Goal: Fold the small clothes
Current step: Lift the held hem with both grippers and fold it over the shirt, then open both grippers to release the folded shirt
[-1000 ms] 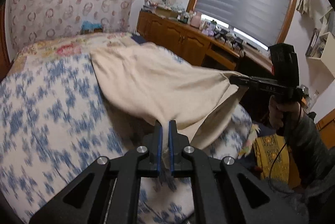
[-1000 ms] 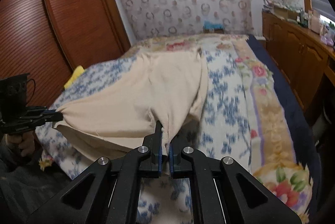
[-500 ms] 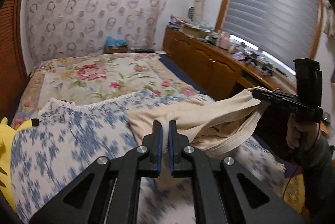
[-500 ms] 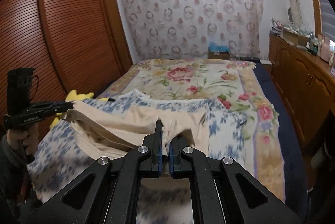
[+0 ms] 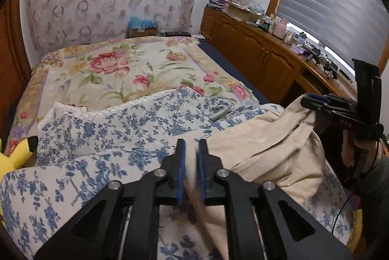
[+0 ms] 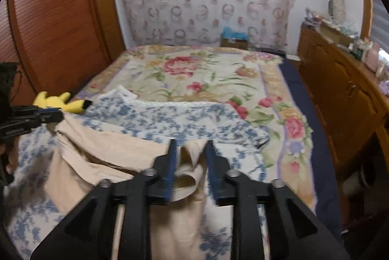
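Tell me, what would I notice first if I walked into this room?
Probably the cream cloth bunched at the near end of the bed, lying between the jaws of both grippers, which have just been opening. Next, the quilt with big red flowers spread over the far half of the bed. Then the yellow plush toy at the bed's left edge, beside the blue flowered sheet.

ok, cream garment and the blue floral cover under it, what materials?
Cream garment: soft matte knit, probably cotton jersey; it drapes limply and shows a stitched hem. Blue floral cover: thin printed cloth, likely cotton, matte, with a lacy white edge.
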The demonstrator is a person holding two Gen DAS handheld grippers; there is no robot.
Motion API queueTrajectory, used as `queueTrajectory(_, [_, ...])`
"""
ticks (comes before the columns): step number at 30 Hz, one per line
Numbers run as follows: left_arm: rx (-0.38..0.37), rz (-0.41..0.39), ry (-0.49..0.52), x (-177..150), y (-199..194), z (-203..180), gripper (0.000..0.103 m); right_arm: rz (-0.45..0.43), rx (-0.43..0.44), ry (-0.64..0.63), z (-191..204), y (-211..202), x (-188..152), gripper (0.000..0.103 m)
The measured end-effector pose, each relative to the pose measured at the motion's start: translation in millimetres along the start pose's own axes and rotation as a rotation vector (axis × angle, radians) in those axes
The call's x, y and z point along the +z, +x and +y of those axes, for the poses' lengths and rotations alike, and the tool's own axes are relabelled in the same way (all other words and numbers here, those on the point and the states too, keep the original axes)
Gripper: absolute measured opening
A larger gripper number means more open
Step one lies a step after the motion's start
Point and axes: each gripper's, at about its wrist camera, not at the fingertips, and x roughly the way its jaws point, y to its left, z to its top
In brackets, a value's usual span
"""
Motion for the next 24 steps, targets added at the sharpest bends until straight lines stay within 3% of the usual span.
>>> queueTrajectory(3, [0.004,-0.006,0.030,-9,-9,0,0.027,-0.016,0.007,-0.026,-4,-7,-9,0.048])
queueTrajectory(9, [-0.008,0.065,0.060,-39,-10,3,0.032,0.006,0.040,-0.076,-7,-15,-30,0.050])
queueTrajectory(15, [-0.034,0.112,0.050,-46,11,-2,0.033,0.104,0.097,-0.099,-6,20,-35,0.049])
queueTrajectory(16, [-0.043,0.114,0.045,-45,13,-3,0.033,0.109,0.107,-0.103,-4,23,-34,0.047])
queueTrajectory(18, [-0.045,0.113,0.041,-43,17,-4,0.033,0.109,0.130,-0.132,0,31,-28,0.019])
queueTrajectory(19, [-0.046,0.112,0.040,-41,18,-5,0.033,0.104,0.142,-0.137,2,33,-26,0.013])
queueTrajectory(21, [-0.048,0.109,0.038,-39,19,-6,0.033,0.075,0.179,-0.128,2,34,-18,0.005])
queueTrajectory(24, [-0.044,0.094,0.025,-34,20,-4,0.033,0.015,0.190,-0.083,-8,33,-4,0.001])
